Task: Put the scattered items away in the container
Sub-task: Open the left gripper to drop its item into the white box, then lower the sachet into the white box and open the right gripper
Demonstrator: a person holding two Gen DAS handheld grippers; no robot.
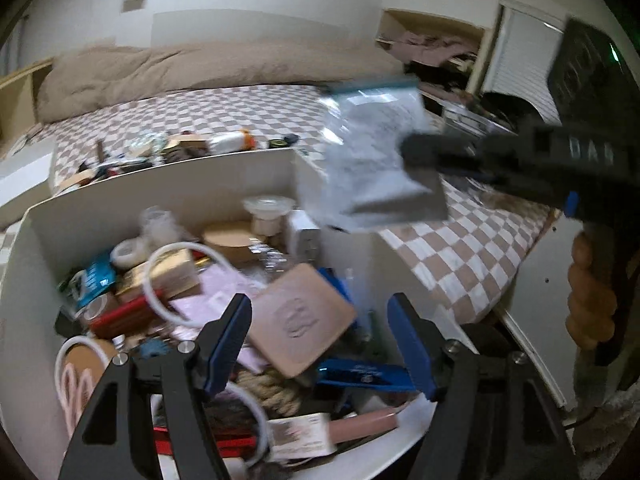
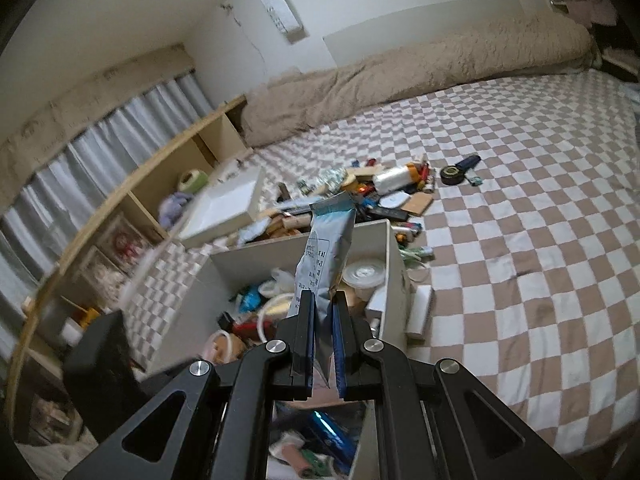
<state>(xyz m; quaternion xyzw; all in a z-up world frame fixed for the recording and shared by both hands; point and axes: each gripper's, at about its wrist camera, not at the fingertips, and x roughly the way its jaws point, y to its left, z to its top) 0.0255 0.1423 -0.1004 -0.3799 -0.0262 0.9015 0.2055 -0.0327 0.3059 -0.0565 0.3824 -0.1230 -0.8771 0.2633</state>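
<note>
A white open box (image 1: 240,178) on the checkered bed holds many mixed items; it also shows in the right wrist view (image 2: 394,252). My right gripper (image 2: 323,312) is shut on a pale blue-grey pouch (image 2: 324,256) with a teal top and holds it upright above the box. The same pouch (image 1: 372,152) shows in the left wrist view, held by the right gripper (image 1: 420,156) over the box's far right corner. My left gripper (image 1: 320,320) is open and empty, low over the box's near side, above a tan square case (image 1: 300,316).
A pile of scattered items (image 2: 380,188) lies on the checkered bedspread (image 2: 520,240) behind the box. A roll of dark tape (image 2: 452,176) lies further right. A white lid (image 2: 228,204) lies at the left. A white package (image 2: 420,312) lies beside the box's right wall.
</note>
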